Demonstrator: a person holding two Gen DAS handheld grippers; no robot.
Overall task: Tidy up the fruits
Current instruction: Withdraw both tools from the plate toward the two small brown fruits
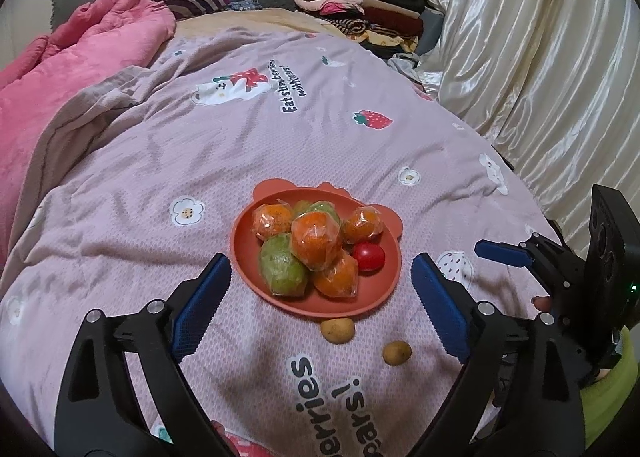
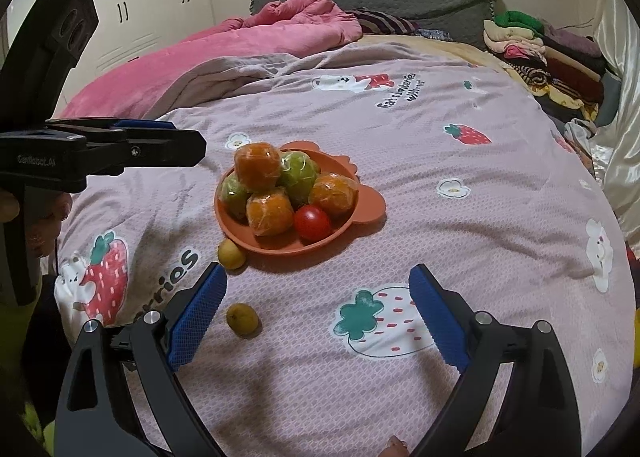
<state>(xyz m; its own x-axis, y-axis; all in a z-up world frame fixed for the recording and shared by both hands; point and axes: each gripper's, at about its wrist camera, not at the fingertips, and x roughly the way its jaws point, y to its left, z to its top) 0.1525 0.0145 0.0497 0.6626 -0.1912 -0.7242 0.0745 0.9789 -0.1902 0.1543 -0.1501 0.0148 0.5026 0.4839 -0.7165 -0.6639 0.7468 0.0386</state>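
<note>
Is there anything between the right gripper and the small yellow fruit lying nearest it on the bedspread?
Nothing visible. The right gripper is open and empty, and the nearest yellow fruit lies alone on the bedspread just beside its left finger. The plate and the second yellow fruit sit farther away.

Four wrapped oranges [image 1: 316, 241], two wrapped green fruits [image 1: 282, 267], one tomato [image 1: 369, 256], two small yellow fruits [image 1: 338, 330], one plate [image 1: 384, 297].
</note>
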